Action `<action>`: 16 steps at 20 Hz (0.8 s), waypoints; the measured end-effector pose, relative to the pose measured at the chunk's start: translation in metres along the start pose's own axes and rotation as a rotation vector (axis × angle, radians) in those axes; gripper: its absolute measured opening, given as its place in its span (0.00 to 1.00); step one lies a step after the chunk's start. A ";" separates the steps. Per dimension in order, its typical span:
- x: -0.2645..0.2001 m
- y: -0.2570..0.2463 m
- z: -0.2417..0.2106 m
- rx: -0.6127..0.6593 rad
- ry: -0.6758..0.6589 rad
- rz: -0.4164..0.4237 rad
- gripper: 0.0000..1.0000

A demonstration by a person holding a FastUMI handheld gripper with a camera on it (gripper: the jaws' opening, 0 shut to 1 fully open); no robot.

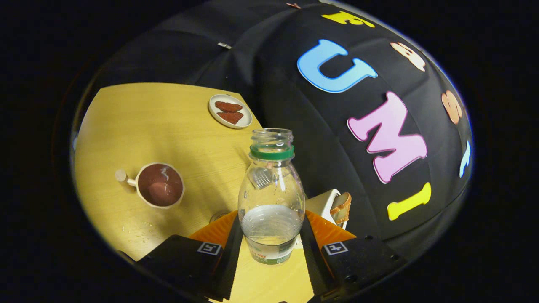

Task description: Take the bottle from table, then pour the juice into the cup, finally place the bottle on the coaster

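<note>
A clear plastic bottle point(271, 189) with a green neck ring and no cap stands between my fingers, and my gripper point(271, 229) is shut on its lower body. A little pale liquid fills its bottom part. The bottle is lifted above the yellow wooden table point(139, 122), which looks tilted from here. Beyond my left finger point(231, 248) and to the left sits a cream cup point(160, 185) with a stubby handle, dark reddish-brown inside. A small round pale disc point(219, 216), perhaps the coaster, peeks out just past the left finger, mostly hidden.
A small white plate point(230, 111) with two brown pieces lies at the table's far edge by the booth wall. A white holder with a slice of bread point(340, 207) stands just right of the bottle. A few wet drops point(139, 229) lie on the table near the cup.
</note>
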State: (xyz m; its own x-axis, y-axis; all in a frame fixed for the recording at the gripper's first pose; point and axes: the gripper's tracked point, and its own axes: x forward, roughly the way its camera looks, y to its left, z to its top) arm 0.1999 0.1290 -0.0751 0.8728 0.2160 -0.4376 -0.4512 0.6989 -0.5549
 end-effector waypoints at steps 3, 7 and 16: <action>0.010 -0.003 -0.001 0.189 -0.053 0.042 0.73; 0.032 0.007 -0.008 0.451 -0.075 0.111 0.73; 0.059 0.022 -0.016 0.625 -0.176 0.141 0.73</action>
State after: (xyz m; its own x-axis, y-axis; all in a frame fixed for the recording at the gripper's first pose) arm 0.2385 0.1467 -0.1245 0.8548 0.4053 -0.3242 -0.4166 0.9083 0.0371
